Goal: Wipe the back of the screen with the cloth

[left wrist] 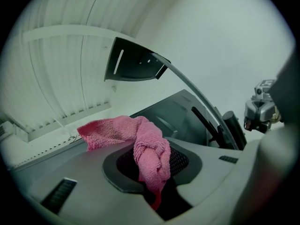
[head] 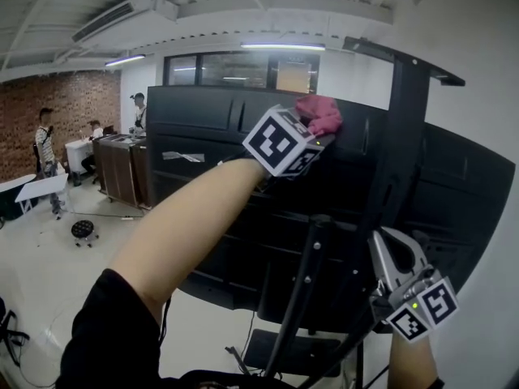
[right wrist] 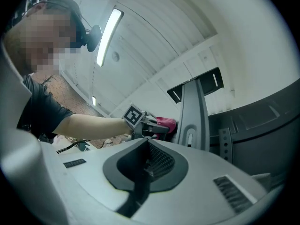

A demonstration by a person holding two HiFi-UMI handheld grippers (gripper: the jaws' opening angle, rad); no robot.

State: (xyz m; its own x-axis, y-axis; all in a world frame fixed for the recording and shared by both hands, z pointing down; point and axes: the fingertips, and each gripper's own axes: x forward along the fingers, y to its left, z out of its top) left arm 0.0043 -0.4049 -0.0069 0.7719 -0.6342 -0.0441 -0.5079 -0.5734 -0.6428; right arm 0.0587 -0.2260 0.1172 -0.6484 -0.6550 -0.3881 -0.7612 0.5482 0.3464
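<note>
The large black screen back stands on a dark post. My left gripper, on an outstretched arm, is shut on a pink cloth and presses it against the panel near its top edge. In the left gripper view the cloth hangs bunched between the jaws, with the screen's top edge beyond. My right gripper hangs low at the right beside the stand, shut with nothing in it. The right gripper view shows its closed jaws, the left gripper and the cloth.
The stand's angled legs and base plate sit below the screen. A top bracket juts over the panel. Far left, people stand by desks before a brick wall, with a small stool on the floor.
</note>
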